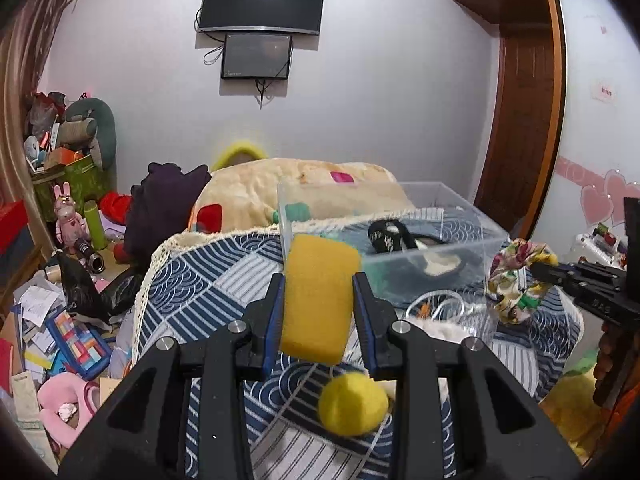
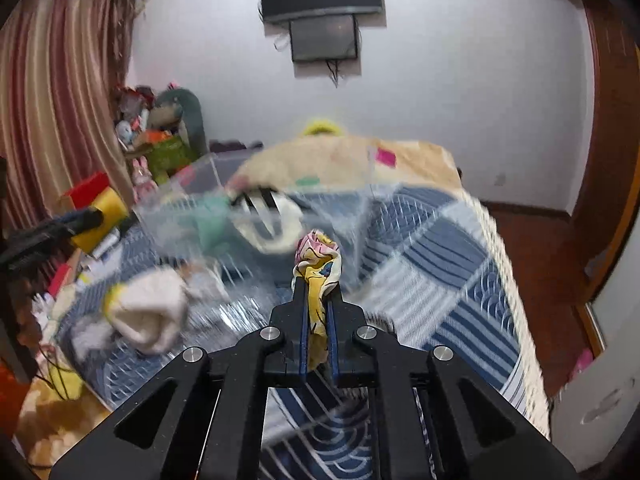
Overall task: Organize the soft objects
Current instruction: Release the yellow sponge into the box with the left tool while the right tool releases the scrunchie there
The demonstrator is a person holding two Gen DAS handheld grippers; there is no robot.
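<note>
My left gripper [image 1: 318, 284] is shut on a yellow sponge [image 1: 318, 300] and holds it above the bed, just in front of a clear plastic box [image 1: 472, 220]. The box holds a black-and-white soft item [image 1: 404, 240] and a green item. My right gripper [image 2: 318, 280] is shut on a floral cloth [image 2: 318, 256] and holds it over the blue patterned bedspread [image 2: 440, 264]; the cloth also shows at the right of the left wrist view [image 1: 516, 280]. A yellow pom-pom ball [image 1: 352, 404] lies below the left gripper. A cream fluffy item [image 2: 148, 316] lies on the bed at left.
A beige blanket [image 1: 256, 192] is heaped behind the box, with a dark purple cloth [image 1: 160, 208] at its left. Toys, papers and boxes clutter the floor at left [image 1: 60, 320]. Two screens [image 1: 260, 4] hang on the far wall. A wooden door [image 1: 524, 120] stands at right.
</note>
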